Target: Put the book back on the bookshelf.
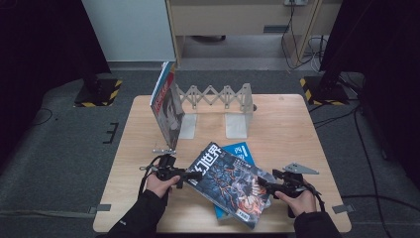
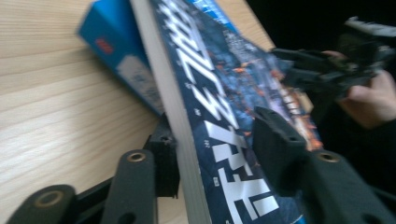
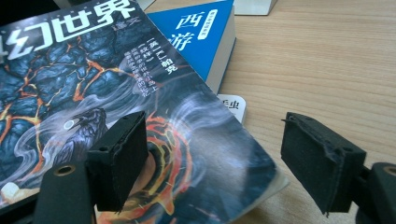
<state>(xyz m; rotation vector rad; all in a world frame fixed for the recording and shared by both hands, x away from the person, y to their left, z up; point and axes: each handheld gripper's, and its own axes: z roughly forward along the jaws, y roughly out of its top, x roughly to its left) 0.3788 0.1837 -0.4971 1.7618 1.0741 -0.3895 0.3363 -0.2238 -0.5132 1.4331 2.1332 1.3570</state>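
The dark magazine (image 1: 230, 184) lies tilted on the blue book (image 1: 241, 153), at the near middle of the tabletop (image 1: 287, 129). The left gripper (image 2: 210, 154) sits at the magazine's left edge, its fingers (image 2: 275, 144) straddling that edge, half open, not yet pressing. The right gripper (image 3: 210, 154) sits at the magazine's right corner, fingers (image 3: 119, 154) apart, one above the cover, holding nothing.

Room's pretty dim, dark around the edges, with soft overhead light on the table (image 1: 307, 124) and barely any shadows. Left gripper view is motion-blurred; right gripper view is sharper, slightly washed out.
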